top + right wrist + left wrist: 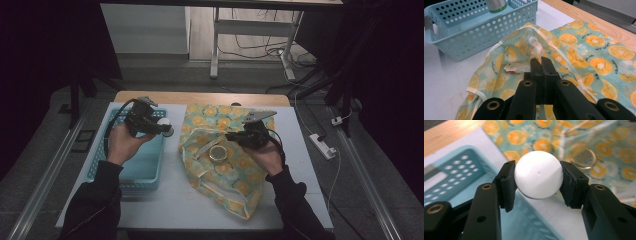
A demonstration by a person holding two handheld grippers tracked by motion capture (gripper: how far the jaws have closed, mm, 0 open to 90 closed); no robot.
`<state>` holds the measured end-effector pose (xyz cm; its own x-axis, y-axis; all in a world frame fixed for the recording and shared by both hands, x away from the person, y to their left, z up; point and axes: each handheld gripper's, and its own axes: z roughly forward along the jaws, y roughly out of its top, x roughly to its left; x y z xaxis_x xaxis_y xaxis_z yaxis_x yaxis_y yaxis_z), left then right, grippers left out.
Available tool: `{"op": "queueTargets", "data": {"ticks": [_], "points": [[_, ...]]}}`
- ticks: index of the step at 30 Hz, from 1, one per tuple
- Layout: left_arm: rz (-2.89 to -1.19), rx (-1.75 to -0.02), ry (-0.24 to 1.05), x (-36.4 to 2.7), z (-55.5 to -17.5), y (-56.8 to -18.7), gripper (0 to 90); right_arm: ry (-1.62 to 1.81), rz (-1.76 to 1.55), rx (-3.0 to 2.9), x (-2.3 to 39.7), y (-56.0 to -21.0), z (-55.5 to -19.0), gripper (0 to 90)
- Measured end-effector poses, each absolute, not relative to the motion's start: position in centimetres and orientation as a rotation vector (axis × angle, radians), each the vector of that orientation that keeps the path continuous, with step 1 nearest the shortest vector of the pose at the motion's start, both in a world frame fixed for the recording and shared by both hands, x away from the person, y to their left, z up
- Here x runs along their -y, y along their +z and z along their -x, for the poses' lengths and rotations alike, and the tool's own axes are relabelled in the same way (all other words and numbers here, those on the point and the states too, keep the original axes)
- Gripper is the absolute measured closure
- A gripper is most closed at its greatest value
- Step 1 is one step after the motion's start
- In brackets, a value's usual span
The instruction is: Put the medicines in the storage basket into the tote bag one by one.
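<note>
– Patterned cloth bag [220, 165] lies mid-table, its rim pinched by the right gripper [541, 65], jaws together?
– Yes. Left gripper [537, 182] clamps the white ball [538, 178] over the blue basket's [145, 170] right edge; carry it level to the opening.

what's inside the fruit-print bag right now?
A round gold-lidded jar shows through the mouth of the fruit-print bag, and a small white packet lies at the opening. The fabric hides whatever else is deeper inside.
</note>
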<state>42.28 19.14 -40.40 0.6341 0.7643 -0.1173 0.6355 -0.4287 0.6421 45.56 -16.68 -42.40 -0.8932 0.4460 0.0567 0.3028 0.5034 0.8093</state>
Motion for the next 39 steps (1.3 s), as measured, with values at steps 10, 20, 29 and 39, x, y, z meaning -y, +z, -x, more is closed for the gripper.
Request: {"op": "queueTargets", "data": {"ticks": [10,20,29,39], "points": [[-2.23,-0.989,0.184,-16.1,-41.3,-41.6,50.7,1.343,-0.65,-2.581,16.7,-42.4,-45.6,90.0],[-2.252,-0.897,0.132,-13.3,-40.6,-42.0,50.6,1.347,-0.649,-2.575,16.7,-42.3,-45.5,90.0],[-2.288,-0.845,0.106,-10.4,-41.0,-42.9,50.7,1.346,-0.646,-2.574,16.6,-42.3,-45.5,90.0],[-2.325,-0.798,0.106,-7.4,-42.3,-43.7,50.6,1.347,-0.646,-2.572,16.7,-42.3,-45.5,90.0]]}}
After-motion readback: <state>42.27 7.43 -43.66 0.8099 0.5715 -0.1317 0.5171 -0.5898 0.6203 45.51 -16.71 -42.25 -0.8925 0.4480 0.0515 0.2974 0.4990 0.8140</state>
